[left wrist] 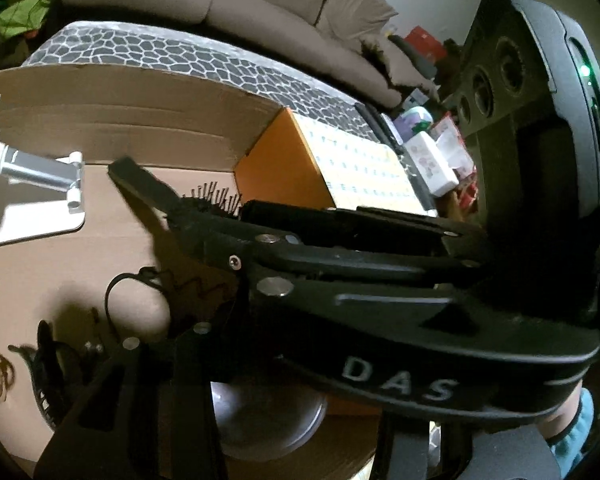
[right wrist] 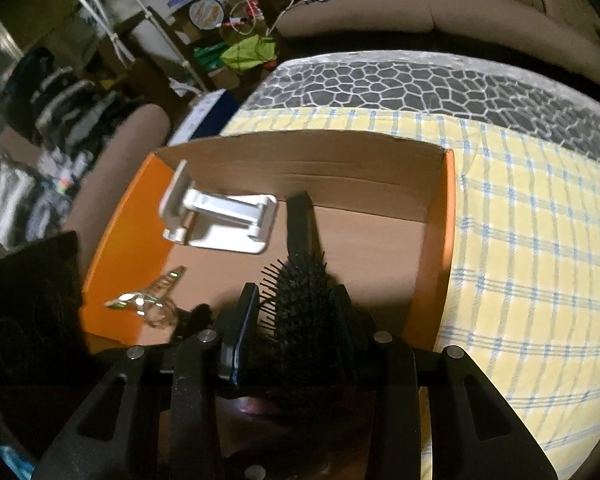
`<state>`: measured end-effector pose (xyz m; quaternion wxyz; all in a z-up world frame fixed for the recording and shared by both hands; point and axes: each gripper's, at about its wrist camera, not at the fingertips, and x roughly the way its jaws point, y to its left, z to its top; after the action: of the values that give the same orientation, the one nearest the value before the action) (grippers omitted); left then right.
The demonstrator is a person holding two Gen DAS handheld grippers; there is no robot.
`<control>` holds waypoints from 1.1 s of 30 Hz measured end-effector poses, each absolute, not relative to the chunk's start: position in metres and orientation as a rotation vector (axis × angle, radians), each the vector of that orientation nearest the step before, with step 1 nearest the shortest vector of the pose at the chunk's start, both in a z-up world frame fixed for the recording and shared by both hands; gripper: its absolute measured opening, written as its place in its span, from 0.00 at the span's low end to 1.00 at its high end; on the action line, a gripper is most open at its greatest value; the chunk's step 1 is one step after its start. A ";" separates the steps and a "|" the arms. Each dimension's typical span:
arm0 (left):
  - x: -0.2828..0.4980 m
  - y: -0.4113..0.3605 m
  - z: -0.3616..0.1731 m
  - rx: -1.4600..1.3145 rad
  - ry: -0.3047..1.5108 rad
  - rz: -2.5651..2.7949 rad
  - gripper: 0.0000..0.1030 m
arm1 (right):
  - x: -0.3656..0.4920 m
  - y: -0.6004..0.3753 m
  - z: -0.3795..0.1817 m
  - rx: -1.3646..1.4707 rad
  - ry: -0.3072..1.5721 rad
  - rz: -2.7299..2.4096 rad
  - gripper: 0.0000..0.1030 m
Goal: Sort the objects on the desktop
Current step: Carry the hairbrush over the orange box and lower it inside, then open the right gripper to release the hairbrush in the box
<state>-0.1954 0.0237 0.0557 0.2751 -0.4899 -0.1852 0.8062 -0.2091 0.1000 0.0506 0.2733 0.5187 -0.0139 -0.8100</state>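
R gripper [right wrist: 296, 316] is clamped on a black hairbrush [right wrist: 304, 308], pads on either side of the bristle head, handle pointing away toward the far wall of the box. Brush sits low over the floor of an open cardboard box [right wrist: 300, 160] w/ orange sides, which rests on a yellow-and-blue plaid cloth [right wrist: 532, 240]; can't tell if the brush touches the floor. Inside the box: white phone stand [right wrist: 224, 220] near the far left corner, clear hair clip [right wrist: 148, 300] by the left wall, both apart from the brush. L gripper [left wrist: 172, 332] is mostly hidden in its own view behind the R tool's body crossing in front; something dark lies around its fingertips, can't tell if jaws grip it or stand free. Grey pebble-pattern mat [right wrist: 420, 84] and a beige sofa [right wrist: 420, 8] lie beyond.
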 end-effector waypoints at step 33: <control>-0.126 -0.026 0.101 -1.301 -0.379 2.370 0.94 | -0.160 0.130 0.080 1.302 -0.058 -2.292 0.86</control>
<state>-0.1262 -0.0258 0.1011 0.2043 -0.4665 -0.1359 0.8498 -0.1604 0.1300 0.0802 0.2500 0.4782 -0.0211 -0.8416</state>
